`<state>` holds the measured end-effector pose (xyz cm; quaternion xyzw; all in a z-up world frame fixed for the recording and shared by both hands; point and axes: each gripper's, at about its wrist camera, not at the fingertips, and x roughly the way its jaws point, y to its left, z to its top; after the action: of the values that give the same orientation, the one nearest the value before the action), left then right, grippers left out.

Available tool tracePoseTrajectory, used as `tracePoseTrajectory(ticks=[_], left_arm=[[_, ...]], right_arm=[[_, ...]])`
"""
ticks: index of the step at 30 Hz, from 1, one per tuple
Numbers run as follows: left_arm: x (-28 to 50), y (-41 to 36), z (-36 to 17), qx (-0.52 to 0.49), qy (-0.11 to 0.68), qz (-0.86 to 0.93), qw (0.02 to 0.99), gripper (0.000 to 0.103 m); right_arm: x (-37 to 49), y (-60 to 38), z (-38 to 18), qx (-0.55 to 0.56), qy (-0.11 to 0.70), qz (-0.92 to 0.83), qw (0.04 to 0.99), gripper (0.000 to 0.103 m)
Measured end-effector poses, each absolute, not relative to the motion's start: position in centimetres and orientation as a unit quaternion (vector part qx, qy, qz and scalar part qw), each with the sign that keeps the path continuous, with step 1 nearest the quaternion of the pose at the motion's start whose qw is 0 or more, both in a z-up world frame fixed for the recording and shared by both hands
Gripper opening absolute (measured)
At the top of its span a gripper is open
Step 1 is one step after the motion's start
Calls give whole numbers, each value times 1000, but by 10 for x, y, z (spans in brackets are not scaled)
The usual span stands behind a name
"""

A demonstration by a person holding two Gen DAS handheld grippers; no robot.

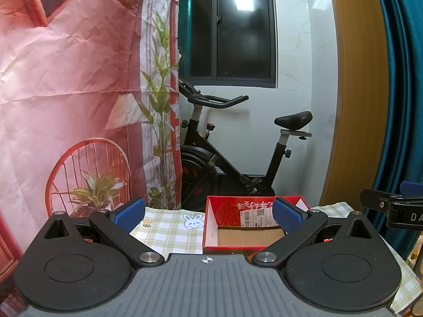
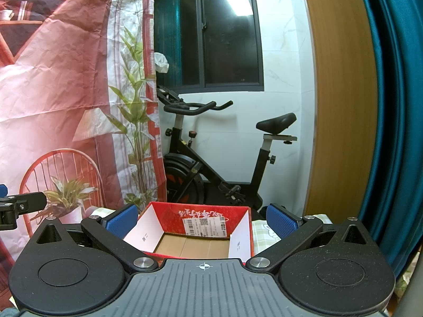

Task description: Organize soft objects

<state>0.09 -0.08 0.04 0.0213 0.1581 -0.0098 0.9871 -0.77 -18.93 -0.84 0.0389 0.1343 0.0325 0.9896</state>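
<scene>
An open red cardboard box (image 1: 211,227) with a bare brown floor and a white shipping label stands on the table; it also shows in the right wrist view (image 2: 240,235). My left gripper (image 1: 208,215) is open and empty, its blue pads (image 1: 129,212) wide apart, with the box ahead and to the right. My right gripper (image 2: 202,220) is open and empty, its pads (image 2: 280,223) spread on either side of the box. The right gripper's tip shows at the left view's right edge (image 1: 391,206). No soft object is in view.
A green-checked tablecloth with bunny prints (image 1: 171,227) covers the table. A printed pink backdrop (image 1: 66,92) hangs at the left. An exercise bike (image 1: 224,158) stands behind the table under a dark window. A wooden panel and teal curtain (image 2: 396,105) are at the right.
</scene>
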Motion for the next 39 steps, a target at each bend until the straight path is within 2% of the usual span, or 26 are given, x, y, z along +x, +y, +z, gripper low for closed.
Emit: tracePoseTrajectory(ticks=[39], left_arm=[[2, 2, 1, 20, 160, -11, 987, 103]], right_arm=[[-7, -189, -9, 39, 135, 32, 990, 103]])
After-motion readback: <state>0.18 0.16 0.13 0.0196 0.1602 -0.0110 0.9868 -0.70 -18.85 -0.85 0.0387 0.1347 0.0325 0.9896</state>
